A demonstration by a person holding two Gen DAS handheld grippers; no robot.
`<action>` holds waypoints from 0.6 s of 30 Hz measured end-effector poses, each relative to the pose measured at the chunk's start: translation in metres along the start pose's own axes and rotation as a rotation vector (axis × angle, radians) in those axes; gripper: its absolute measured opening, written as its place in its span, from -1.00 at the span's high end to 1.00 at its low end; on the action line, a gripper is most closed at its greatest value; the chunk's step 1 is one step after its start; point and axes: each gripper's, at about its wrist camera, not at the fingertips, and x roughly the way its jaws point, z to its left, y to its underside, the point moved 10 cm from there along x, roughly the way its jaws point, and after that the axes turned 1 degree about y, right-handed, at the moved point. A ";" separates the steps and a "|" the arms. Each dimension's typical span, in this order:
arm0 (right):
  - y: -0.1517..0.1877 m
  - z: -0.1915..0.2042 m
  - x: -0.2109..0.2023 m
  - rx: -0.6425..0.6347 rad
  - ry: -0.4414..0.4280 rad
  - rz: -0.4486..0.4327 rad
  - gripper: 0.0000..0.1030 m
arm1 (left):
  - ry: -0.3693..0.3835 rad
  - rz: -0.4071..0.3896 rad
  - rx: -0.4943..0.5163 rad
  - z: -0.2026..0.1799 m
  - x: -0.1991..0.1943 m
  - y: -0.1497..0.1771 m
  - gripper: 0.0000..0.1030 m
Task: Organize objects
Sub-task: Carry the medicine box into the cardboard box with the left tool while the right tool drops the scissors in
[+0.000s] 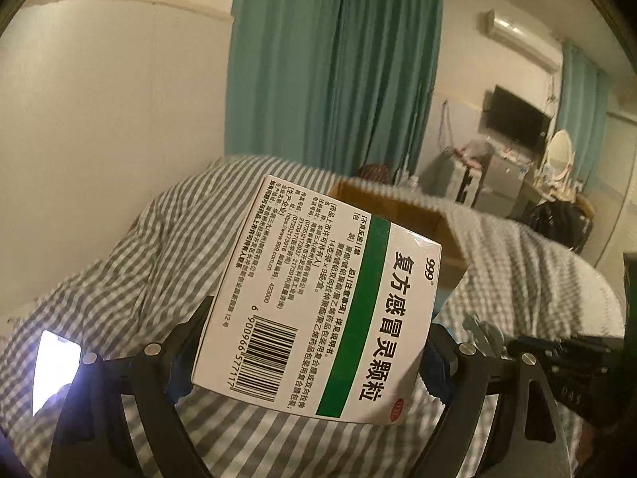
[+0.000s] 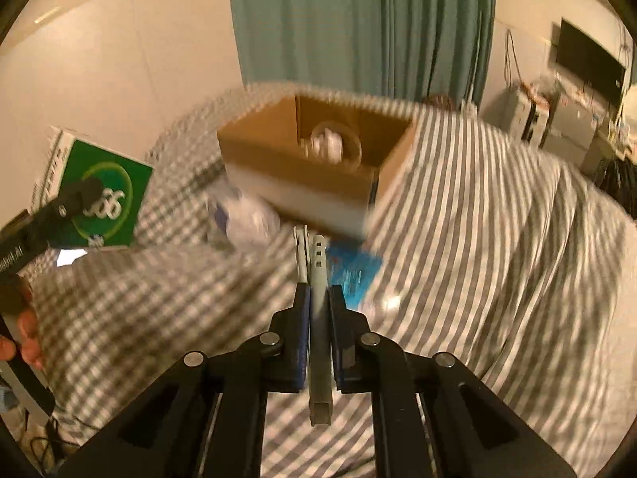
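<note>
Left gripper (image 1: 314,342): clamped on glossy white-and-green medicine box (image 1: 318,298), lifted above striped bed (image 1: 119,263)
Right gripper (image 2: 318,318): pinching flat grey metal tool (image 2: 320,318)
Cardboard box (image 2: 286,163): open, rectangular, at 12 o'clock on the bed

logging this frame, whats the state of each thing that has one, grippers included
left gripper: shut on medicine box
medicine box: closed, held above the bed
right gripper: shut on grey tool
grey tool: clamped, pointing forward
cardboard box: open, a roundish clear item inside
phone: screen lit, on the bedding
blue packet: lying on the bedding
</note>
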 end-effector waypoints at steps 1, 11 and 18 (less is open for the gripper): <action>-0.011 0.000 -0.003 -0.008 0.002 -0.018 0.83 | 0.014 -0.015 0.003 -0.005 -0.001 -0.008 -0.74; -0.137 -0.005 -0.010 -0.033 0.020 -0.217 0.83 | 0.076 -0.154 0.098 -0.044 0.047 -0.097 -0.74; -0.191 -0.016 0.018 -0.004 0.013 -0.271 0.83 | 0.100 -0.143 0.140 -0.071 0.107 -0.135 -0.74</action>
